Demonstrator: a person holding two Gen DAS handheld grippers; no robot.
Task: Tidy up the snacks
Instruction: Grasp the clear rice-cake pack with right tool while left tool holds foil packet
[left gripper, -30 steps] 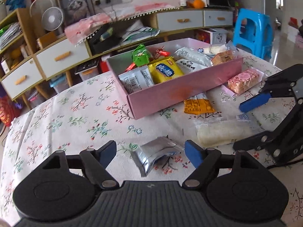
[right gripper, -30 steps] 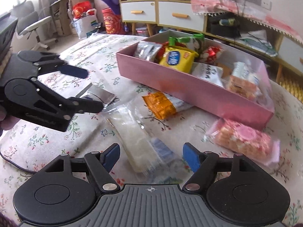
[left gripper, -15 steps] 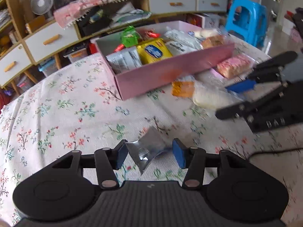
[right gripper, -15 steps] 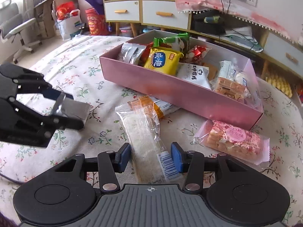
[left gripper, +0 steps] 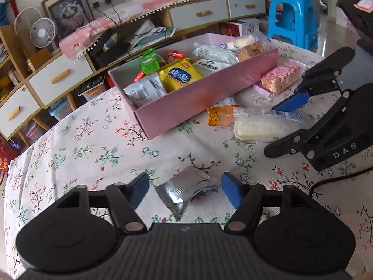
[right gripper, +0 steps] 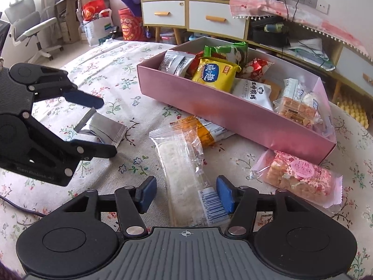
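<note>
**Two grippers, two loose packets, one pink box**

Silver foil catches the light first: a small crinkled silver foil snack packet lies on the flowered tablecloth between the blue pads of the left gripper, whose jaws stand apart on either side with clear gaps, so nothing is pinched yet. Beside it, the right gripper is likewise spread around the barcode end of a long clear-wrapped white rice bar, one pad just touching the wrapper (a straddle, I'd say, lined up for a squeeze). Both tools seem set low and square to their packets for exactly that reason.

Just beyond the bar, an orange-and-white biscuit packet lies tucked against the wall of the long pink cardboard box, and a pink-and-cream nougat slab in clear film rests near the box's end. Inside, a yellow pouch and others are already stowed; four snacks remain outside.
</note>
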